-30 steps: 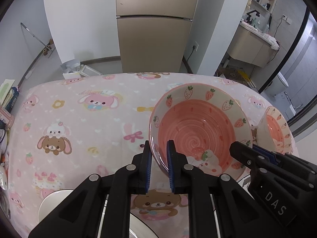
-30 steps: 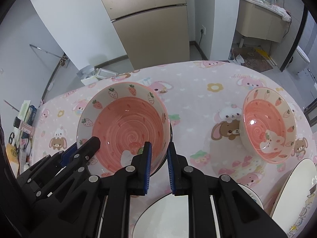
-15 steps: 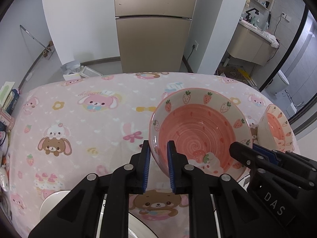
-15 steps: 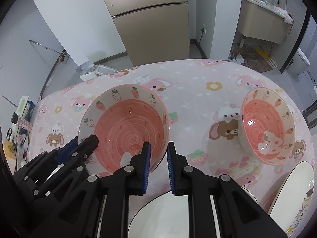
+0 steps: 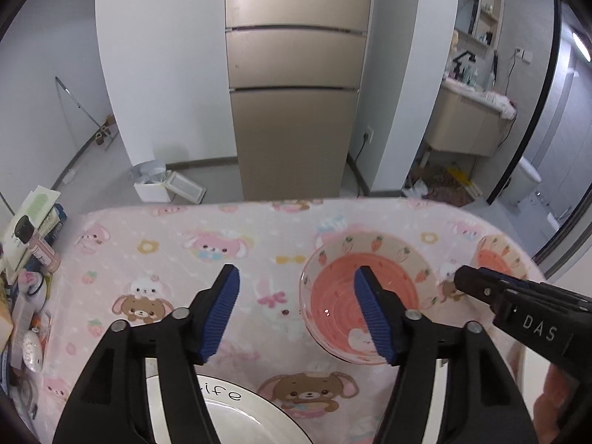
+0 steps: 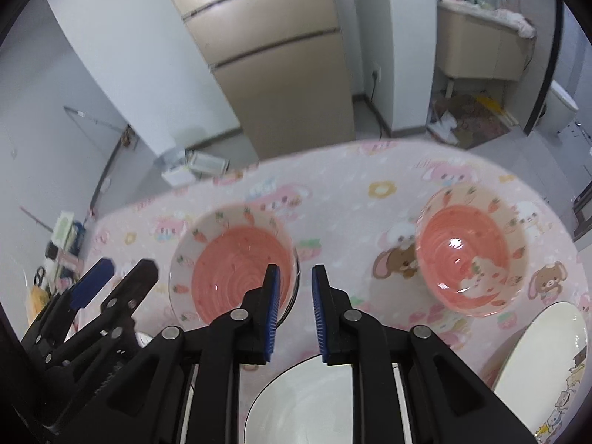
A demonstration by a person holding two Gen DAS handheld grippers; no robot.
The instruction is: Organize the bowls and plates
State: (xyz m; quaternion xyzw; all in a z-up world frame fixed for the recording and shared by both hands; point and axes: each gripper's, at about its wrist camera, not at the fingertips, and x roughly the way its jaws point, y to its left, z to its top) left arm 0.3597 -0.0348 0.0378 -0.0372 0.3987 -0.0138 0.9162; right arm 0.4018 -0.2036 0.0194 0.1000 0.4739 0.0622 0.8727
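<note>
The left tongs (image 5: 296, 312) are opening, their blue pads spread wide with nothing clamped between them; the right-hand pad only overlaps the large strawberry bowl (image 5: 364, 296) in the picture and does not press on its rim. The right tongs (image 6: 295, 307) are opening as well, by a narrower gap that shows only bare cloth and the bowl's near edge, so they too carry nothing. That large bowl sits upright on the pink cartoon-print tabletop (image 5: 177, 259), just beyond both sets of tongs, which stand on opposite sides of it; I judge it was handled from 2 sides because it is broad and its glazed rim would slip in 1 narrow pinch. To its right, well apart, stands the smaller strawberry bowl (image 6: 470, 255), also upright and apparently the natural partner for nesting. Nearer the cameras lie 2 white plates: 1 with a dark rim and lettering under the left tongs (image 5: 236, 414), and 1 with small cartoon figures at the right edge (image 6: 547, 373). A third pale dish may sit below the right tongs, though blur and the tongs' frame leave it unclear whether it is the lettered plate again. Sorting looks only partly done, since bowls and plates are spread out unstacked.
</note>
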